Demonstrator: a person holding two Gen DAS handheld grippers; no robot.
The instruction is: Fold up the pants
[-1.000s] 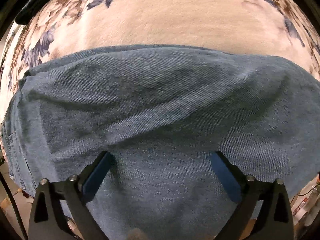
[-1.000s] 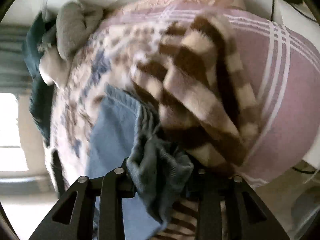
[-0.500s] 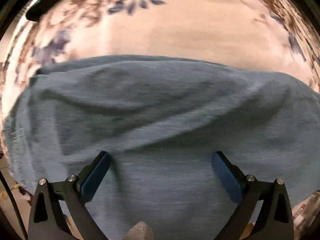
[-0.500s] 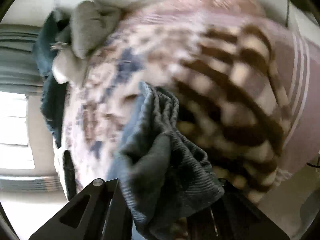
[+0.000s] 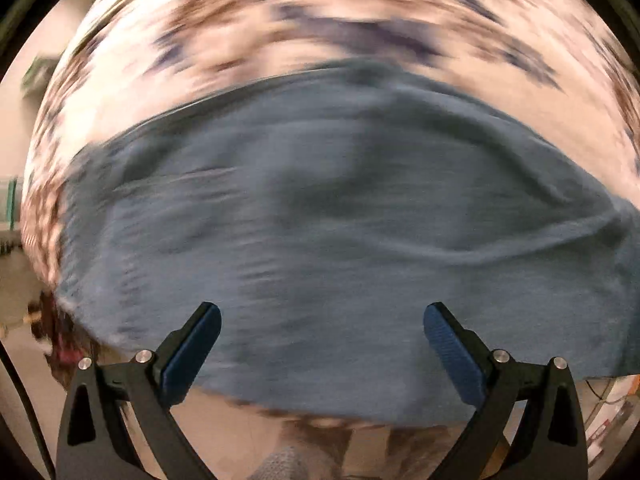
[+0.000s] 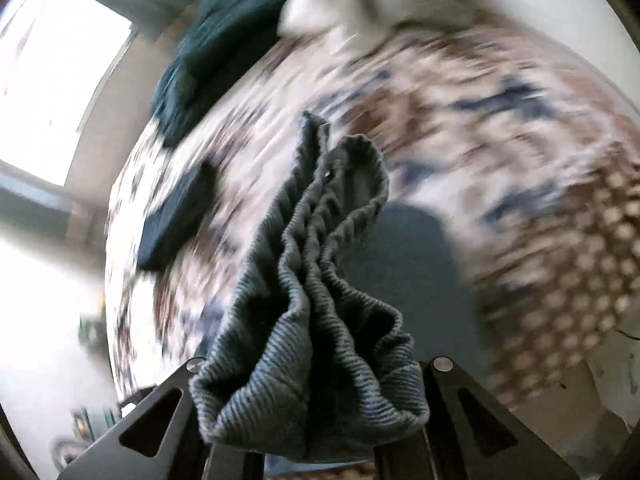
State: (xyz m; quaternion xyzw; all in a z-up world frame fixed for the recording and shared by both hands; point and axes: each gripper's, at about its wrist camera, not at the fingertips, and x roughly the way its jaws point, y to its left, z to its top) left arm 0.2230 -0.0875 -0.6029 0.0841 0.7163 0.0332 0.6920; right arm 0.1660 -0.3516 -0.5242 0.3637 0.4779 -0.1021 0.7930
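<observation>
Two grippers share the work here: the right gripper point(image 6: 308, 412) is clenched on a gathered bunch of the blue-grey denim pants point(image 6: 312, 280), lifting the ribbed waistband clear of the cream floral bedspread point(image 6: 440, 92), while the left gripper point(image 5: 322, 338) hangs released, its blue-padded fingers point(image 5: 192, 350) spread wide above the flat part of the pants point(image 5: 340, 220), which lie spread on the bedspread point(image 5: 320, 12). Both views are blurred by motion. To fold well, the lifted end should probably travel across in a low, even arc, with the left pads pinning the flat cloth at the intended crease so nothing drags or bunches.
</observation>
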